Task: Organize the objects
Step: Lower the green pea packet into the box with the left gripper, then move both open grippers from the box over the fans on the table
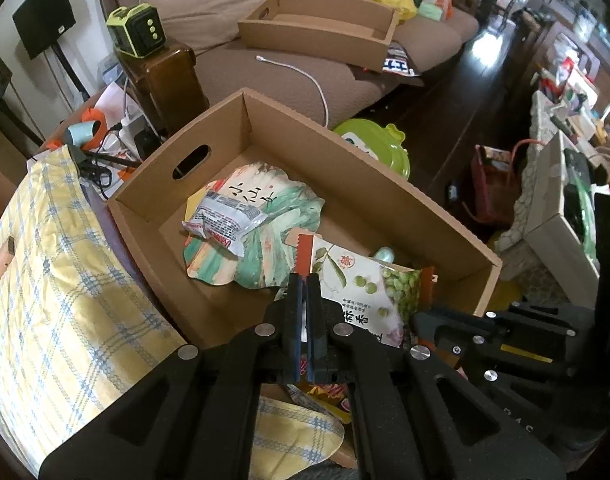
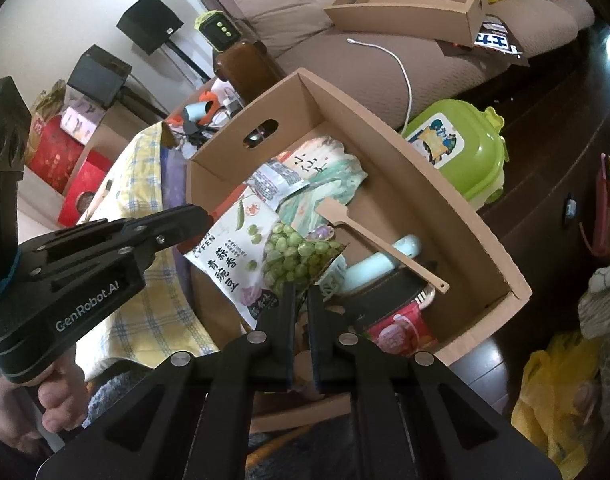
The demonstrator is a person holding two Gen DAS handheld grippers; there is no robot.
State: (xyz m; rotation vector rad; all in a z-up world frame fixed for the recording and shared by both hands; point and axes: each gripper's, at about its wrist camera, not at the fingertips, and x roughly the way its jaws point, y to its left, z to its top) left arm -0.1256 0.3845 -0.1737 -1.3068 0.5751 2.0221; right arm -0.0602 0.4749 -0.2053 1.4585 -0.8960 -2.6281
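Cardboard box (image 1: 385,204) at frame centre receives snacks: the pea packet (image 2: 265,256) is pinched at its left corner by the left hand-held gripper (image 2: 199,212) and, apparently, below by the near-closed right hand-held gripper (image 2: 301,290), seemingly to lower it flat inside.

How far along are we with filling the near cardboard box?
Done: a floral pouch, wooden spatula and other items already lie in the cardboard box. In hand: the left gripper is shut on the corner of the green pea snack bag, over the box; the right gripper is nearly shut at its lower edge. Left: letting the bag go into the box.
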